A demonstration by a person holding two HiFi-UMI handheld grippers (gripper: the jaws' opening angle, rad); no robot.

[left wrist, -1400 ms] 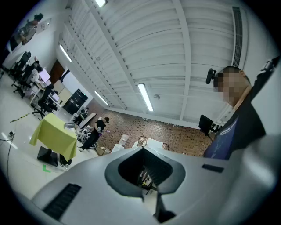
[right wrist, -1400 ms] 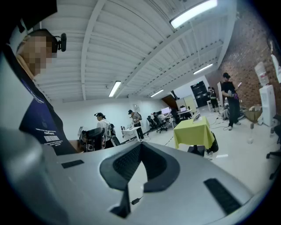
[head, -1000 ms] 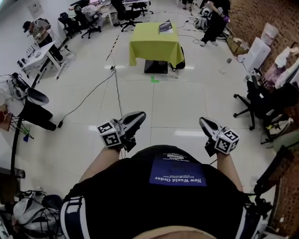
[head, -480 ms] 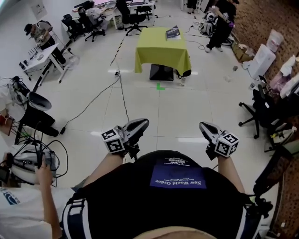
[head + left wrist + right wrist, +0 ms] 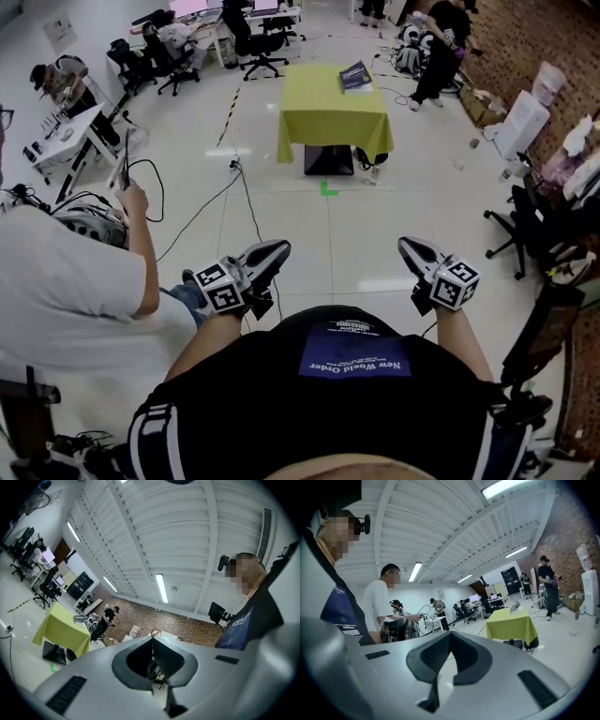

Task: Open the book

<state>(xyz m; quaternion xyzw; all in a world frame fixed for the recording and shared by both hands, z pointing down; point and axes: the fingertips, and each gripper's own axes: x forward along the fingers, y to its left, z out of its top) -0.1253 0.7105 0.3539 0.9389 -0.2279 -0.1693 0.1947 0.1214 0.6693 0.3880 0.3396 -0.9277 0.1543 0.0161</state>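
A: Head view: dark rectangular book (image 5: pixel 355 75) lying on the yellow-green clothed table (image 5: pixel 333 117), well ahead; left gripper view barely shows it, I think.
B: Left gripper (image 5: pixel 274 250), right gripper (image 5: pixel 410 247): jaws together, nothing held.

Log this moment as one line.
book: on yellow table, far ahead, untouched | left gripper: shut, empty | right gripper: shut, empty
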